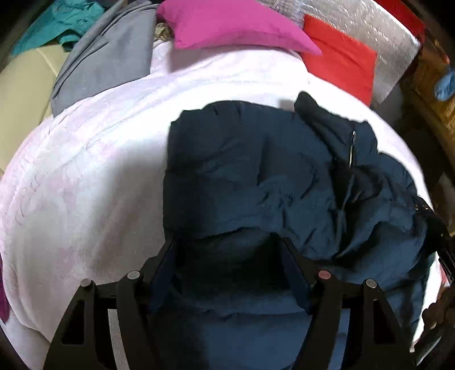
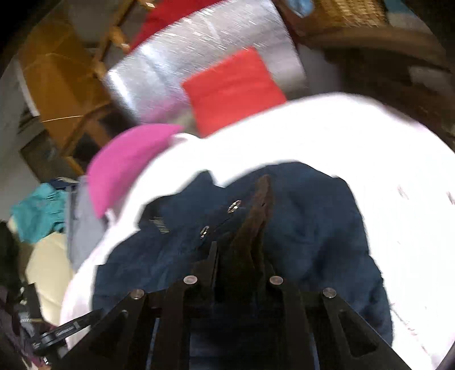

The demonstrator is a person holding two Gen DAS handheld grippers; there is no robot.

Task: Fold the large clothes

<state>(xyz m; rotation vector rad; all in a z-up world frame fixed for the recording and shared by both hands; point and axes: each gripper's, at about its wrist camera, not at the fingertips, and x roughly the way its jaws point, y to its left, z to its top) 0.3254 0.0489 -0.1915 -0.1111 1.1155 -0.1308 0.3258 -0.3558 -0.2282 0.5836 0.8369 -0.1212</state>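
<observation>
Navy jacket (image 1: 256, 182) lying crumpled on the white blanket (image 1: 85, 170); right gripper pinching a fold, left gripper spread over it.

Left gripper (image 1: 227, 244): jaws stand wide apart over the near part of the jacket, dark fabric bulging between them, pads not pressing on it. Right gripper (image 2: 241, 247): jaws nearly together, clamped on a raised ridge of dark jacket fabric that stands up between the fingertips; right-wrist view is motion-blurred, so the exact contact line is unclear. Jacket's zipper (image 1: 352, 148) and metal snaps (image 2: 234, 206) face up. Behind the jacket, at the far edge of the blanket: magenta pillow (image 1: 227, 25), red pillow (image 1: 341, 62), silver quilted sheet (image 1: 369, 28). Grey cloth (image 1: 108, 62) and teal garment (image 1: 62, 22) lie off to the left.
</observation>
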